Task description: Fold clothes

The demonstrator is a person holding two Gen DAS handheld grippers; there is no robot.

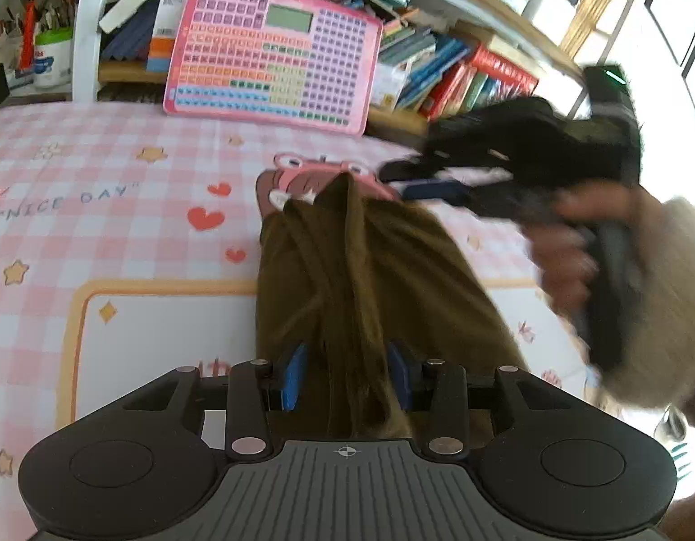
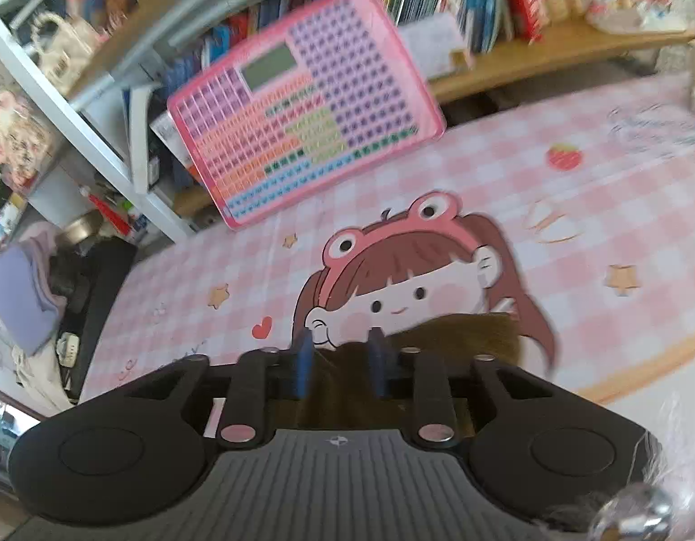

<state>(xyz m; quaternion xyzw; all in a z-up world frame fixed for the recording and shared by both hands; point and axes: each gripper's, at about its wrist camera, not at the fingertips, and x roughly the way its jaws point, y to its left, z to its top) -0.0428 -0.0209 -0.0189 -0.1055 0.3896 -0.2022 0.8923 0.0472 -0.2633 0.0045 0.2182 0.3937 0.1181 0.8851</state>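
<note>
A pink checked tablecloth (image 1: 122,144) covers the table; far behind, crowded bookshelves (image 1: 437,67); bright window (image 1: 681,22) right.

Home, child's study corner: crammed bookshelf (image 1: 442,67), pink cartoon desk mat (image 2: 482,207), pink learning board (image 1: 275,54).

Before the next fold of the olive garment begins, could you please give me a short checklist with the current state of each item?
1. Left gripper has cloth between its fingers: ok, olive garment bunched there.
2. Right gripper on the garment: cloth lies between its fingers; firm grip cannot tell.
3. Garment flat: not ok, twisted in ridges.
4. Checked tablecloth beside the garment free: ok.
5. Pink keyboard toy away from the garment: ok.
</note>
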